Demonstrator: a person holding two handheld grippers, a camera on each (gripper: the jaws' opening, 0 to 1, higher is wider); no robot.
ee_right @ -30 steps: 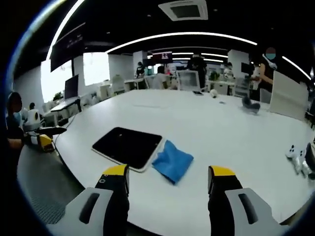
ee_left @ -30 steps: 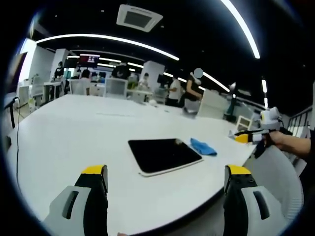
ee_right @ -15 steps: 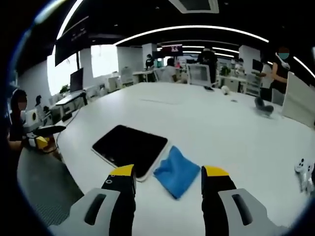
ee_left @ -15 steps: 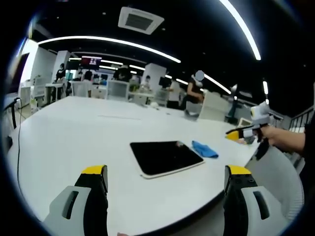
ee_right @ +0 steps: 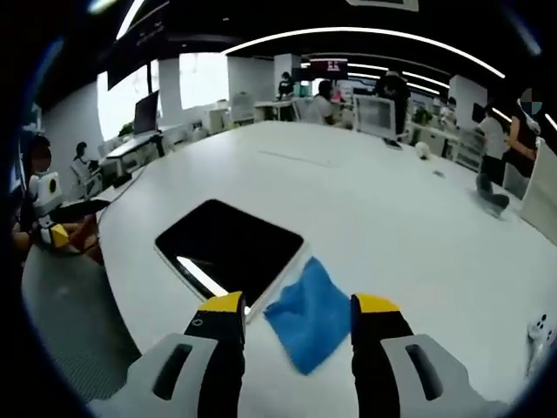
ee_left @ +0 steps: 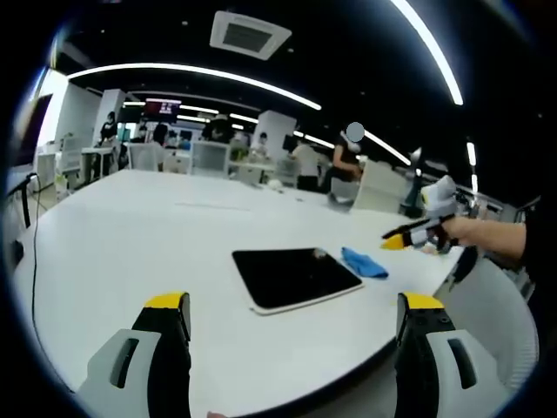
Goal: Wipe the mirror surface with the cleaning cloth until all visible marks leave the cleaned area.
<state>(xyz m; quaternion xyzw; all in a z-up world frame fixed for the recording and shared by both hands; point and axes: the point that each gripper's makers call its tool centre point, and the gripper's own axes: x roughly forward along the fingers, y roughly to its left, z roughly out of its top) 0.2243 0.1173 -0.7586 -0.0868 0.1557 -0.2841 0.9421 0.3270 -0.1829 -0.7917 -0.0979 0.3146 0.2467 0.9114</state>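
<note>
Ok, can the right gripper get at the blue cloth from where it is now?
Probably yes: the right gripper hangs open just above the blue cloth, which lies flat on the table beside the mirror, nothing between.

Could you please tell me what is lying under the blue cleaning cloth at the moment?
The crumpled blue cleaning cloth lies on the white table, beside the dark rectangular mirror. One corner sits at the mirror's white edge; whether it overlaps cannot be told. Anything beneath the cloth is covered.

Large white table (ee_right: 365,209); dark mirror (ee_right: 228,250) flat near its edge; blue cleaning cloth (ee_right: 311,313) touching mirror's corner.
</note>
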